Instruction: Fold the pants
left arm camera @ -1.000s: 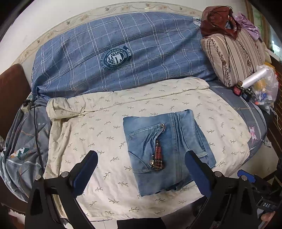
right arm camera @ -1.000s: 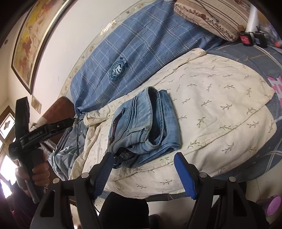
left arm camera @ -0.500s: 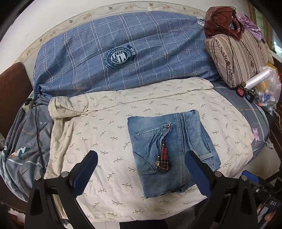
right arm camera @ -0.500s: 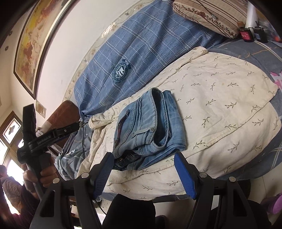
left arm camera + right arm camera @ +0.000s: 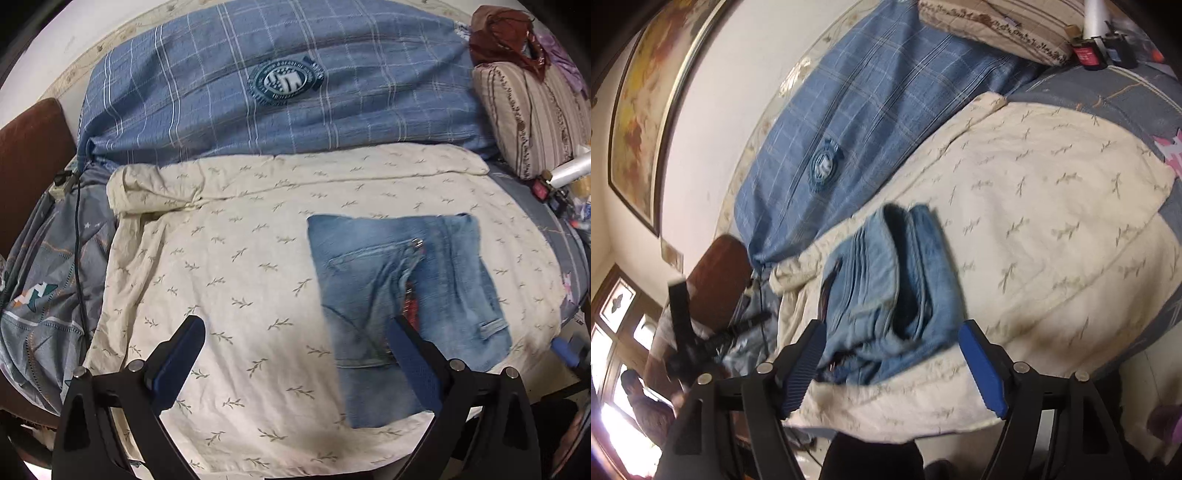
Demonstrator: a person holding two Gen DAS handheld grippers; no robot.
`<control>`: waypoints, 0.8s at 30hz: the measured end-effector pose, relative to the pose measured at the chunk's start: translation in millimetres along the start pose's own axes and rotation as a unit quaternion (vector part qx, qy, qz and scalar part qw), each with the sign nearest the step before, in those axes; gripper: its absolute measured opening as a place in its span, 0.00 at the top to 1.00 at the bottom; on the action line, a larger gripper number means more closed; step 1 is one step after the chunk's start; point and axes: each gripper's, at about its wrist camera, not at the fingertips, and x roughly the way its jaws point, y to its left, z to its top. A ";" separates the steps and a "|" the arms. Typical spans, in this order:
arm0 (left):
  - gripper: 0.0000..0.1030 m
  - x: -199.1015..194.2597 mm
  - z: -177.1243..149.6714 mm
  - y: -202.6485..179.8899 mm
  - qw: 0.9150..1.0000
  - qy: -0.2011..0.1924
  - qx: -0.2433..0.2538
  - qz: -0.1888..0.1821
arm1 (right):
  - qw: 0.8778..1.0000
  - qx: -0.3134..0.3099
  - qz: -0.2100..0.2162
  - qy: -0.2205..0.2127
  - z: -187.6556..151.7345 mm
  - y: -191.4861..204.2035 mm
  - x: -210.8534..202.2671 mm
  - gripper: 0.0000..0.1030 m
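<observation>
Bed (image 5: pixel 546 236) — cream leaf-print sheet (image 5: pixel 240 266) bears folded jeans (image 5: pixel 402 295), edges blurred.

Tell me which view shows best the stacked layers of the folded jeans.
The right wrist view: it looks at the jeans from the side, so the layered edges show. The left wrist view looks down on their flat top, with pocket and zipper.

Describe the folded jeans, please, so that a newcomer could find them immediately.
Start at the cream leaf-print sheet spread over the bed, below the blue plaid blanket. On its right half lie the folded jeans, the only faded blue denim square there.
</observation>
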 end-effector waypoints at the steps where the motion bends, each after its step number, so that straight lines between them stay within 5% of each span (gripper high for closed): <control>1: 0.04 3.7 -1.6 3.1 1.000 0.002 0.000 0.001 | 1.000 0.000 -0.002 -0.002 4.9 -1.7 1.8 0.24; 9: 0.04 22.1 -8.6 38.5 1.000 0.005 -0.012 0.008 | 0.998 -0.020 -0.052 0.009 49.3 -17.5 39.2 0.24; 15: 0.04 48.6 -7.7 59.1 0.998 0.030 -0.046 -0.007 | 0.999 -0.018 -0.042 0.005 69.3 -20.6 62.9 0.24; 18: 0.04 56.4 -4.6 53.2 0.998 0.037 -0.049 -0.020 | 0.999 -0.012 -0.035 0.034 67.2 -19.4 86.4 0.24; 24: 0.04 62.0 -0.6 17.5 0.999 0.030 -0.009 -0.030 | 0.993 -0.095 -0.046 0.050 51.6 17.6 120.4 0.24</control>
